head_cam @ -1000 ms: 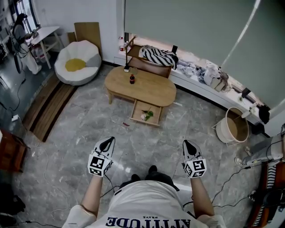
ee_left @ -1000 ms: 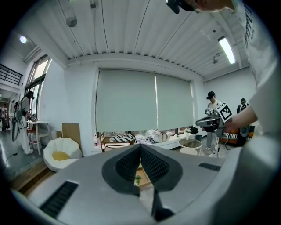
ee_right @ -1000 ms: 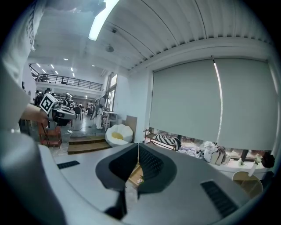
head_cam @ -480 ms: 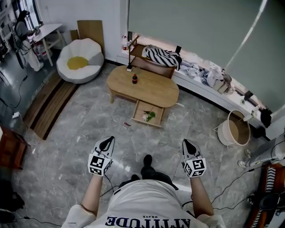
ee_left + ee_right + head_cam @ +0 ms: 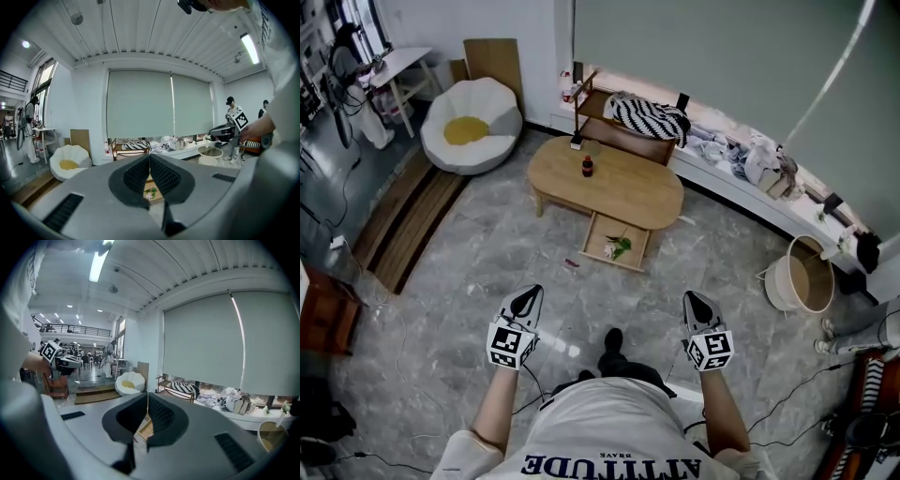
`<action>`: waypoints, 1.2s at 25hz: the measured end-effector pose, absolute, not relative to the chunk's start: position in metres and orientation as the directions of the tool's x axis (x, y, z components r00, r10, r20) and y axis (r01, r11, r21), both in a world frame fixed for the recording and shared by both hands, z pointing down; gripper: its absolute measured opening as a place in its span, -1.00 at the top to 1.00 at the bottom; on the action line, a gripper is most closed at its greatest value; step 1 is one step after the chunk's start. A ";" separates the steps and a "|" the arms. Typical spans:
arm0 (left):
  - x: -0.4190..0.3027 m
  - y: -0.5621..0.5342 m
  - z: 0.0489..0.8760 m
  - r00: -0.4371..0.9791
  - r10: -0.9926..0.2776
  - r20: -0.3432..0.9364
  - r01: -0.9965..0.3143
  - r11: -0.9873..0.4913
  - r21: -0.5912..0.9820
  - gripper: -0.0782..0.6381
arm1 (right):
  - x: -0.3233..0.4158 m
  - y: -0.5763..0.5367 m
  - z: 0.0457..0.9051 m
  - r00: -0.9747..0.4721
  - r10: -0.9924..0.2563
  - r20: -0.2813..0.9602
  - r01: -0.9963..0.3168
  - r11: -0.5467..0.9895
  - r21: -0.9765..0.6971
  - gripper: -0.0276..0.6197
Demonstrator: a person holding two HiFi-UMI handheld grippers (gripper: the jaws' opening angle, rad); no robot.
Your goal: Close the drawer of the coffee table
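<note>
Standing well short of the coffee table (image 5: 623, 187), the person holds left gripper (image 5: 525, 300) and right gripper (image 5: 697, 304) closed, empty. Drawer (image 5: 611, 265) stands open on the near side, holding possibly a plant sprig (image 5: 615, 247). Approach step; next: reach the front, push it in.

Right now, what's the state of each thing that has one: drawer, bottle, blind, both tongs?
drawer: open, pulled out of the coffee table, green sprig inside
bottle: upright on the coffee table
blind: down
left tongs: shut, empty
right tongs: shut, empty
</note>
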State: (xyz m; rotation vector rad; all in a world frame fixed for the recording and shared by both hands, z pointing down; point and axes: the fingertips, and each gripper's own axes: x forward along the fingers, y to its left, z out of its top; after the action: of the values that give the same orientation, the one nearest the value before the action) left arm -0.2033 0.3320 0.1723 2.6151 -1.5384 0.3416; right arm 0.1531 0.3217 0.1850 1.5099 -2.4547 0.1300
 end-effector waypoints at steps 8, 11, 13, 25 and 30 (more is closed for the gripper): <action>-0.187 0.284 0.174 0.451 -0.856 0.254 -0.880 -0.474 -0.034 0.72 | 0.162 0.264 0.185 -0.455 -0.850 0.266 -0.875 0.482 0.045 0.85; -0.178 0.265 0.173 0.447 -0.857 0.256 -0.882 -0.471 -0.035 0.73 | 0.168 0.245 0.189 -0.464 -0.842 0.276 -0.869 0.493 0.043 0.85; -0.172 0.252 0.171 0.445 -0.858 0.257 -0.883 -0.469 -0.036 0.72 | 0.172 0.230 0.188 -0.469 -0.838 0.278 -0.866 0.498 0.041 0.85; -0.144 0.192 0.179 0.405 -0.869 0.285 -0.897 -0.437 -0.058 0.73 | 0.183 0.149 0.202 -0.528 -0.803 0.277 -0.828 0.559 0.041 0.85; -0.126 0.168 0.182 0.413 -0.865 0.286 -0.892 -0.447 -0.065 0.73 | 0.194 0.125 0.206 -0.538 -0.795 0.281 -0.818 0.572 0.051 0.85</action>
State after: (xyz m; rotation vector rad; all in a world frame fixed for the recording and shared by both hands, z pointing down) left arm -0.1261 0.1679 0.1822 2.5571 -1.5957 0.4269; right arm 0.1942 0.1248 0.2056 1.3316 -2.5338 0.1250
